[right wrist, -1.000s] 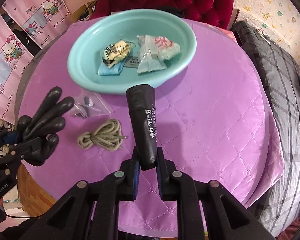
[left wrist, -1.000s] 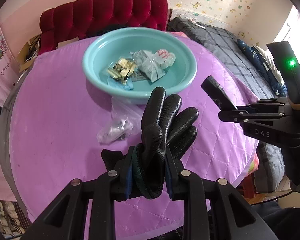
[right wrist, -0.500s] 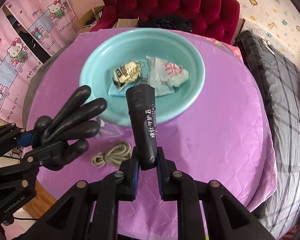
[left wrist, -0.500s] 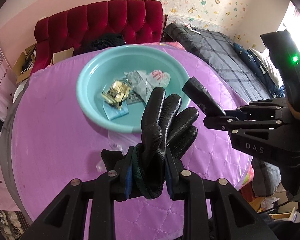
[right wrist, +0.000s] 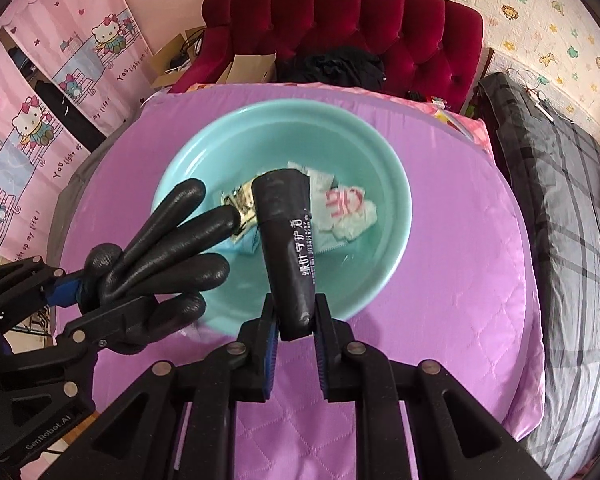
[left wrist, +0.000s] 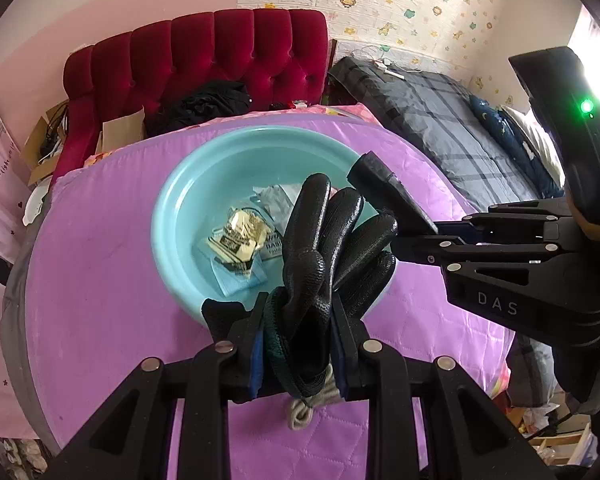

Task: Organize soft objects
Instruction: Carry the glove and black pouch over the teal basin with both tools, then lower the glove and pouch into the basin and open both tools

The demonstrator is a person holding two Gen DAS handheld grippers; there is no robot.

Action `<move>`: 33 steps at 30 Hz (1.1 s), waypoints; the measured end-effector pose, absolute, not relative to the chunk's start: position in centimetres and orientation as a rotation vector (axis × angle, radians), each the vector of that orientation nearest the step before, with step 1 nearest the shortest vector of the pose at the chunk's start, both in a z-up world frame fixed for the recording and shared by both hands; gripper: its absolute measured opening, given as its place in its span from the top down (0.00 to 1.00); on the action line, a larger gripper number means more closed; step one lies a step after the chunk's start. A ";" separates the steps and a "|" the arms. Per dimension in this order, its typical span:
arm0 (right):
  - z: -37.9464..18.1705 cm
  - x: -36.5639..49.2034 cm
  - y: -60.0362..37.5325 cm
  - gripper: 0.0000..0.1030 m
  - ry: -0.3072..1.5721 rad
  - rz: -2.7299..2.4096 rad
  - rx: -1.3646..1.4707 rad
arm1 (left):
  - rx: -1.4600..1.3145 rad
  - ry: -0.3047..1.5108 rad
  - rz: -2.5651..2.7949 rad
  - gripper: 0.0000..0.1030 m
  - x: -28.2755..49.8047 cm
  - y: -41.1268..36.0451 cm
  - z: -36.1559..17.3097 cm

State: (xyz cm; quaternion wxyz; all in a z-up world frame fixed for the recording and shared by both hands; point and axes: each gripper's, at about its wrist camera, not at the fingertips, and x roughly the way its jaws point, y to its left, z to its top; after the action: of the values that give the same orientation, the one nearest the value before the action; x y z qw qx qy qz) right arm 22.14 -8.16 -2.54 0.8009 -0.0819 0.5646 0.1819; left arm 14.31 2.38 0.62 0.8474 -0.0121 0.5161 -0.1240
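- A black glove (left wrist: 320, 264) is pinched at its cuff between the jaws of the left gripper (left wrist: 300, 344); its fingers stand up over the near rim of the teal basin (left wrist: 172, 216).
- A black tube (right wrist: 288, 240) with white lettering is clamped by its lower end in the right gripper (right wrist: 296, 328), the jaws pressed against it; its free end points to 12 o'clock above the basin's interior.
- Already deposited in the basin: a gold-and-black packet (left wrist: 236, 240), a light blue pouch (left wrist: 240, 280) and a white sachet with red print (right wrist: 348, 212).
- A coil of beige cord (left wrist: 308, 408) is partly seen on the purple quilted table cover (left wrist: 100, 280) at 6 o'clock of the basin, under the left gripper; it is not yet collected.
- Assessment: the task is judged well advanced. Two items are held over the basin and remain to be released; the cord is left. Whether further items lie out of view cannot be told.
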 end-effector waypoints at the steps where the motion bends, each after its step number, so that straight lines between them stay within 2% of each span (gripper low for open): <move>1: -2.5 22.6 -8.1 0.84 1.212 0.390 -0.171 | -0.024 1.088 -0.261 0.72 14.7 2.4 0.6; 33: -8.1 33.6 -5.9 0.82 1.306 0.369 -0.081 | -0.039 1.162 -0.230 0.71 24.1 3.6 -5.4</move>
State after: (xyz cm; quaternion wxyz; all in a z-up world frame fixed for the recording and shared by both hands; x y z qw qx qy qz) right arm 33.57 -5.92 -8.07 0.7778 -0.0373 0.6037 0.1707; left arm 24.10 3.58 -5.42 0.8294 -0.0184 0.5477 -0.1085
